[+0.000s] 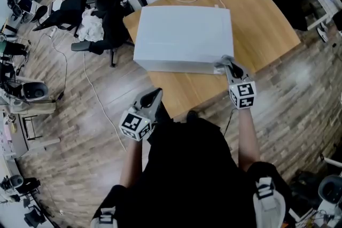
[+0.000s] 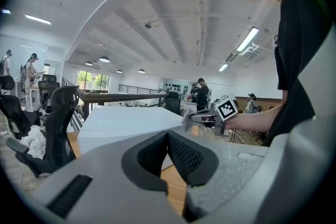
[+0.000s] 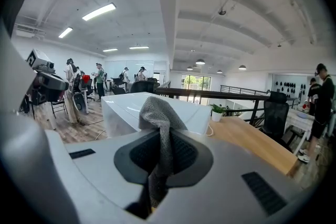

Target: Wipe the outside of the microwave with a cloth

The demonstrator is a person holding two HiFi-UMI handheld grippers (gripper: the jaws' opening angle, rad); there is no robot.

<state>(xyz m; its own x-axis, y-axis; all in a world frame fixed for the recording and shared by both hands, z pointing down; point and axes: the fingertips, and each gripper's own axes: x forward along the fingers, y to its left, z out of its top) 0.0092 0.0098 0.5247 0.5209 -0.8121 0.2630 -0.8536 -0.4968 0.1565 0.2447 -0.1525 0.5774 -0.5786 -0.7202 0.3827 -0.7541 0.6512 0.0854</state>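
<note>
Obs: right claw (image 1: 226, 64) clenched on grey cloth (image 3: 157, 113), held at the near right corner of the microwave (image 1: 181, 34). Microwave sits mid-counter (image 1: 267, 24). The left claw (image 1: 154, 96) is clenched, empty, beside counter's near corner.

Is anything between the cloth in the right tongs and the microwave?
Nothing visible. The right tongs, shut on the cloth, sit at the microwave, by its near right corner.
</note>
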